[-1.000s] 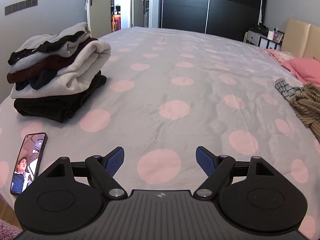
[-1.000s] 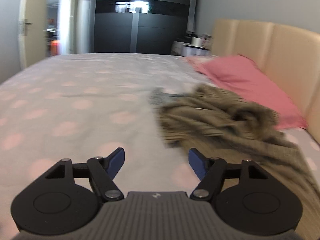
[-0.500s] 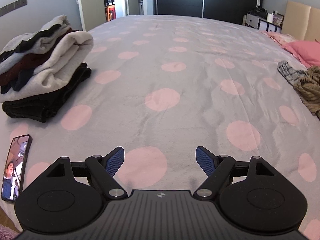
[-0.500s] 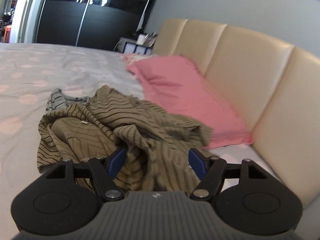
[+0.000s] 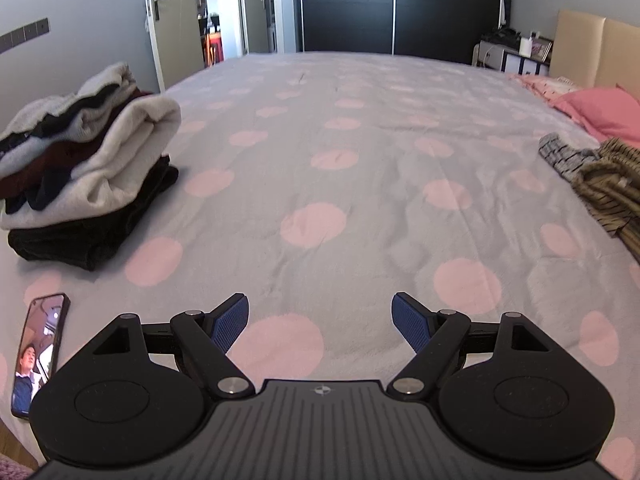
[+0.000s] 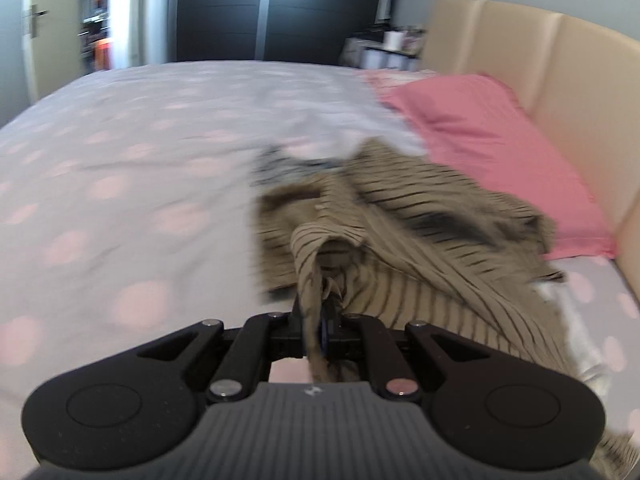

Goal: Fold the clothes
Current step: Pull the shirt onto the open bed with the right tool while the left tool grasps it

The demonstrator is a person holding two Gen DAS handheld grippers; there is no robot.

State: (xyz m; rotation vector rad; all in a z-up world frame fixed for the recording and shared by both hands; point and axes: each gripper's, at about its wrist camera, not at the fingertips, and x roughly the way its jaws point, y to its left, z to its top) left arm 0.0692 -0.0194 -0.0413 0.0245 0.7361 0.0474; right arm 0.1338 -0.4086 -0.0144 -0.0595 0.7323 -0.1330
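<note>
My right gripper is closing on a fold of the striped olive garment just ahead on the dotted bedspread, my left gripper spread empty, folded stack far left.

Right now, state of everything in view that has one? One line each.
Left hand-held gripper: open, nothing between the pads, above bare bedspread.
Right hand-held gripper: jaws closing, pinched on a fold of the striped garment.
Striped garment: unfolded, crumpled, one fold lifted, beside the pink pillow.
Stack of clothes: folded, piled.
Phone: face up, screen lit.
Pink pillow: flat against the headboard.
Door: open.
</note>
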